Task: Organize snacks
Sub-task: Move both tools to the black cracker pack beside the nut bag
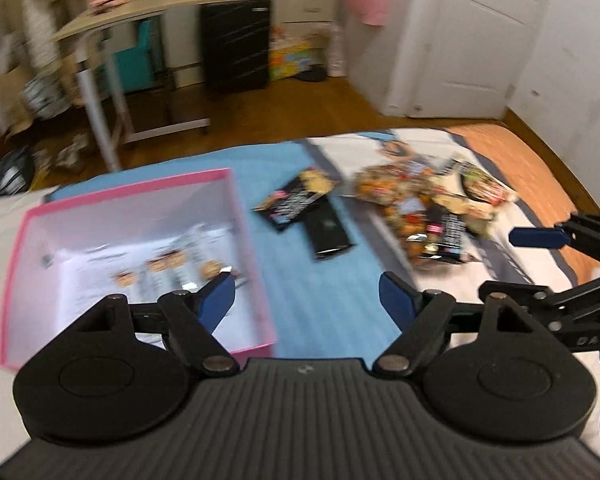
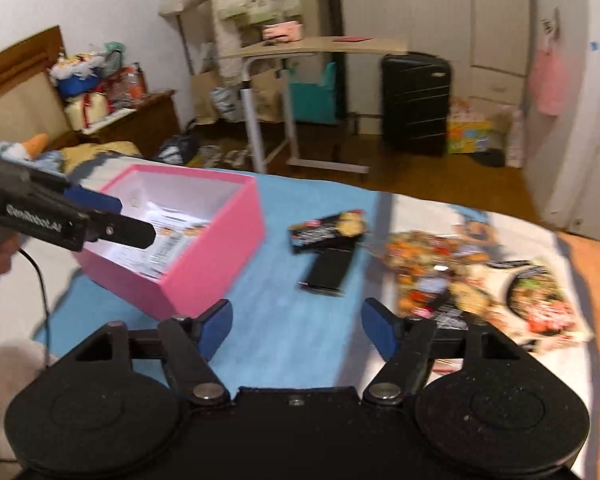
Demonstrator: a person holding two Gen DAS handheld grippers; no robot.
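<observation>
A pink box [image 1: 140,264] sits on the blue sheet [image 1: 324,292] of a bed, with a few snack packs [image 1: 172,268] inside. Two dark packs [image 2: 328,252] lie on the sheet beside the box. A big pile of snacks [image 2: 460,284] lies further right. Behind the bed are a small table [image 2: 316,46], a black suitcase [image 2: 416,104] and a white door [image 1: 472,36]. The left gripper [image 1: 306,298] is over the box edge, jaws apart and holding nothing. The right gripper [image 2: 296,326] is over the sheet, apart and holding nothing too.
</observation>
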